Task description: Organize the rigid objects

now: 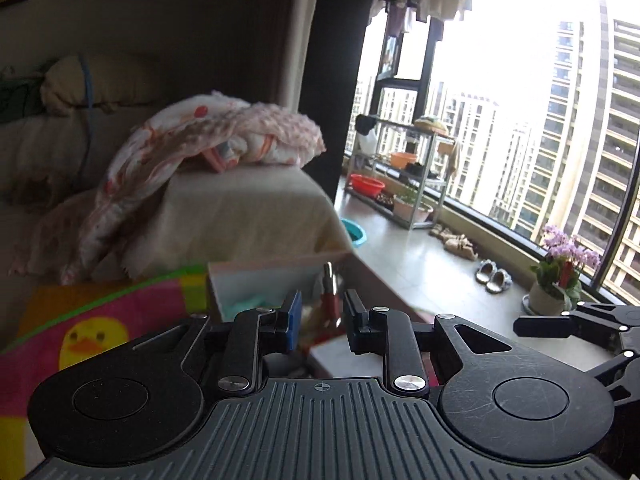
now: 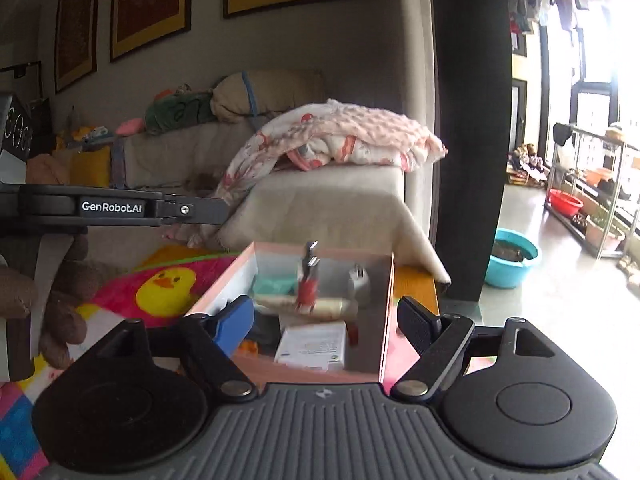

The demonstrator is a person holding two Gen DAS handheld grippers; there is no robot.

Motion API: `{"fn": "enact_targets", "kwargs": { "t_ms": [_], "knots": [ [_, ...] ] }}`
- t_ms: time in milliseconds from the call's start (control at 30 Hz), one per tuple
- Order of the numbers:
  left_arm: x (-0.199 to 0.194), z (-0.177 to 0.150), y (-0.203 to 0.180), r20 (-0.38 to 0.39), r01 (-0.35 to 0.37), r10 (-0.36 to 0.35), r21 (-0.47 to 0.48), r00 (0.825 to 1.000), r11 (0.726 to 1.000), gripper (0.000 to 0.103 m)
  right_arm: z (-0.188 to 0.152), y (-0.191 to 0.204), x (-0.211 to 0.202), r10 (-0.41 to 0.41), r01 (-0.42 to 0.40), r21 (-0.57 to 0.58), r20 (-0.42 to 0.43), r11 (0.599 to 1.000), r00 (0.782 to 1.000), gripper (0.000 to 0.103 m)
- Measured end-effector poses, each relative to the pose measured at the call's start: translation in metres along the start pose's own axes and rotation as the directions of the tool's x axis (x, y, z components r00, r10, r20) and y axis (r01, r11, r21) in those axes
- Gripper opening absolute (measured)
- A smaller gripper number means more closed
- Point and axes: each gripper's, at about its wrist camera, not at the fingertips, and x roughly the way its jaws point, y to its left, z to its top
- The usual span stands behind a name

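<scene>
1. Tongs first: the left tongs [image 1: 319, 322] have their fingers drawn in with only a narrow gap, and nothing is clamped between them.
2. The right tongs [image 2: 326, 320] stand wide apart and hold nothing; their tips sit either side of the near end of the box [image 2: 385, 320] in the right wrist view.
3. The box is pink-walled, open at the top, and sits on a bright duck-print mat [image 2: 166, 288].
4. Inside it lie red-handled pliers [image 2: 307, 284] standing upright, a white carton [image 2: 314, 346], a pale roll [image 2: 304, 305] and a teal thing [image 2: 272, 285]; a grey item beside the pliers is too blurred to name, perhaps a plug.
5. Behind the box are a sofa [image 2: 332, 200] with a pink blanket [image 2: 344, 136].
6. A blue basin [image 2: 510, 266] sits on the floor to the right.
</scene>
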Motion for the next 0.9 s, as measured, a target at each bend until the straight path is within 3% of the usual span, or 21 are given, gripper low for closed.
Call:
{"fn": "enact_targets", "kwargs": {
  "t_ms": [133,233,333,433,600,700,900],
  "knots": [
    [-0.02,-0.065,-0.01,-0.134,0.055,-0.058,-0.027,0.989,0.998,0.025,-0.068,0.014,-0.021,-0.045,0.037,-0.124,-0.067,0.992,0.997,0.08],
    [-0.032,-0.098,-0.028,-0.201,0.085,-0.083,0.005,0.976,0.996,0.025,-0.099,0.024,-0.028,-0.069,0.051,-0.18,-0.096,0.982,0.993,0.08],
    [-0.044,-0.115,-0.054,-0.23,0.136,-0.114,0.084,0.966,0.987,0.025,-0.111,0.024,-0.031,0.006,-0.024,-0.132,-0.131,0.991,0.991,0.08],
    [-0.049,-0.125,-0.078,-0.241,0.186,-0.142,0.173,0.96,0.967,0.025,-0.116,0.022,-0.025,-0.012,0.001,-0.084,-0.137,0.996,0.991,0.08],
    [-0.046,-0.139,-0.109,-0.211,0.118,-0.035,0.395,0.977,0.911,0.03,-0.115,-0.001,-0.021,-0.031,0.042,0.067,-0.159,0.997,0.987,0.08],
    [-0.041,-0.138,-0.105,-0.207,0.078,0.008,0.401,0.978,0.913,0.036,-0.117,-0.011,-0.018,-0.029,0.053,0.131,-0.174,0.99,0.984,0.08],
    [-0.038,-0.135,-0.079,-0.192,-0.044,0.121,0.362,0.974,0.931,0.038,-0.117,-0.007,-0.016,-0.04,0.059,0.103,-0.181,0.993,0.983,0.084]
  ]
}}
